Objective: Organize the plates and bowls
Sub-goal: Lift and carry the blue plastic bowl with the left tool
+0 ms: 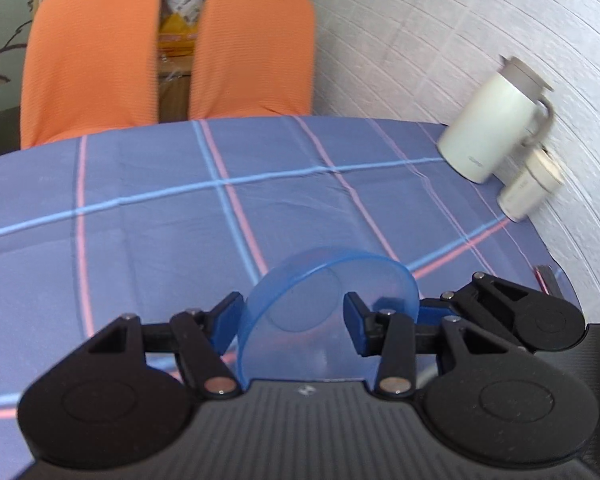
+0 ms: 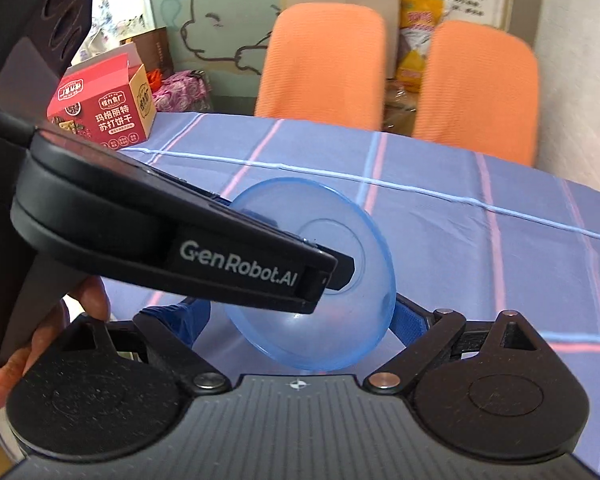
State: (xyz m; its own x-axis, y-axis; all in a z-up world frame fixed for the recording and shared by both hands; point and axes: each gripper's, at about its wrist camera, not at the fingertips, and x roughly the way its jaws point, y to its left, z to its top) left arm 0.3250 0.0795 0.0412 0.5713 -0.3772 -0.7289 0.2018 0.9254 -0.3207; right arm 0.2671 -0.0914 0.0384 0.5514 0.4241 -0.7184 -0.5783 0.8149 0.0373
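Though the blue bowl (image 1: 300, 300) stands tilted on edge at 6 o'clock over the checked tablecloth (image 1: 140, 220), no other dish is in sight. The left gripper (image 1: 292, 316) has its fingers spread either side of the bowl's wall; whether they clamp it cannot be told. The right gripper (image 2: 296, 320) straddles the bowl wide, grip likewise unclear. I judge this a hand-over; next comes one firm hold, clear of the white jug (image 1: 488, 128) at 2 o'clock.
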